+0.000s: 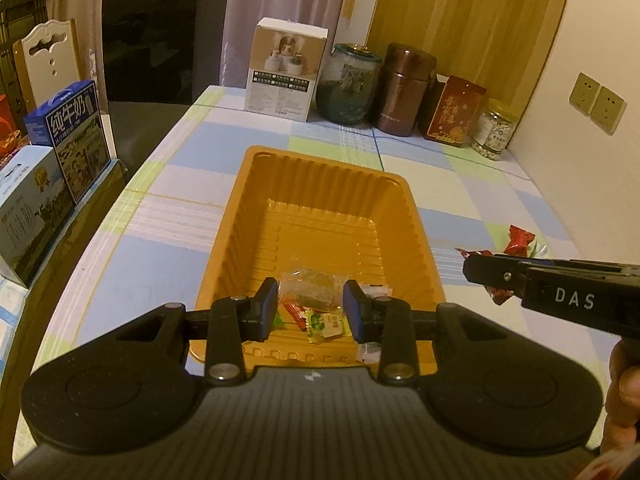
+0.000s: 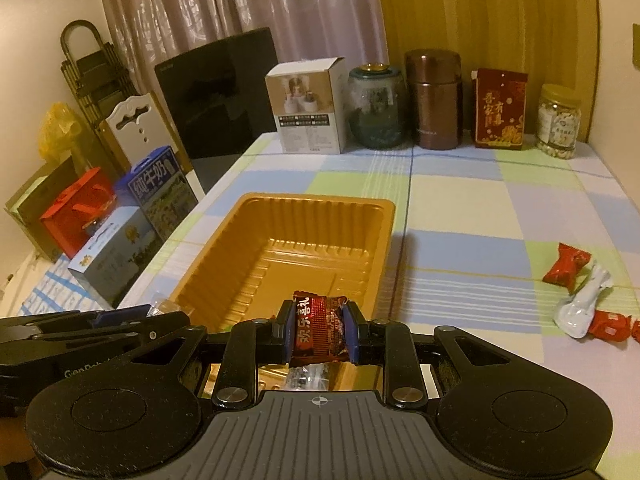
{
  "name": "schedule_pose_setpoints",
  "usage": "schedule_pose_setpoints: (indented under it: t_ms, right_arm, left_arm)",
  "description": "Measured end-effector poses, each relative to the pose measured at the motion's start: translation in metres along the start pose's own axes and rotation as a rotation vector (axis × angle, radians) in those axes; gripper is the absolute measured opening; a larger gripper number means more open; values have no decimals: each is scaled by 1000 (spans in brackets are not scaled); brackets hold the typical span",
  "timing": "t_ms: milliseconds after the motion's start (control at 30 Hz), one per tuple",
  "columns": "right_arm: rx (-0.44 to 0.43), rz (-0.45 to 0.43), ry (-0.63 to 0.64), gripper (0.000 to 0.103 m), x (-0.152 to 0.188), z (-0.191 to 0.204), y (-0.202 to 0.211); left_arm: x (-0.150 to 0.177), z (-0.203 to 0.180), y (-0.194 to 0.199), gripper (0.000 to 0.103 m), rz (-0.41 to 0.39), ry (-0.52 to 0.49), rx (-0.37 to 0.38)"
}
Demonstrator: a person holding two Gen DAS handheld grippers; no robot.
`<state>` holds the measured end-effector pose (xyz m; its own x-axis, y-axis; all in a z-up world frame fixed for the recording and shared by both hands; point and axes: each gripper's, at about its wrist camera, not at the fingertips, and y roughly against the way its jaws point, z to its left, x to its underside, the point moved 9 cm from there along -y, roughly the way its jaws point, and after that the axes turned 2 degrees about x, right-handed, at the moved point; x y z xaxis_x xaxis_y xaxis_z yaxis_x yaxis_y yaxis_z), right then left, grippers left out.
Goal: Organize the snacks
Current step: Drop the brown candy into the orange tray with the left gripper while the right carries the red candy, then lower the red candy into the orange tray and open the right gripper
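An orange plastic tray [image 1: 320, 184] sits mid-table on the checked cloth, with several small wrapped snacks [image 1: 320, 322] at its near end. My left gripper [image 1: 310, 300] hangs over that near end, shut on a clear-wrapped brown snack [image 1: 308, 290]. My right gripper [image 2: 318, 328] is over the tray's [image 2: 280, 216] near right corner, shut on a dark red candy [image 2: 320, 330] with gold writing. In the left wrist view the right gripper [image 1: 472, 270] comes in from the right. In the right wrist view the left gripper [image 2: 156, 314] shows at the left.
Loose candies lie on the cloth to the right: a red one [image 2: 568, 268], a white packet [image 2: 582, 310], another red one [image 2: 610, 326]. Along the back stand a white box [image 2: 310, 110], jars [image 2: 374, 106], a brown canister [image 2: 434, 100] and a red box [image 2: 500, 110]. Milk cartons [image 1: 76, 136] line the left edge.
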<state>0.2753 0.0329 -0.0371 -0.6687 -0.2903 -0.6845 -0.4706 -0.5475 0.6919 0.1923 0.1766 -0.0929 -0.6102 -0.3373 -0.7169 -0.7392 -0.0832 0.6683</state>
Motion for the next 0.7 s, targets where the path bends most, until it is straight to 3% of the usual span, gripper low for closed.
schedule_pose_setpoints:
  t_ms: [367, 500, 700]
  right_arm:
    - [-5, 28, -9, 26, 1, -1, -27]
    - [-9, 31, -12, 26, 1, 0, -32]
    - [-11, 36, -14, 26, 2, 1, -36]
  left_arm:
    - [4, 8, -23, 33, 32, 19, -12]
    - [5, 11, -28, 39, 36, 33, -23]
    - [8, 15, -29, 40, 38, 44, -31]
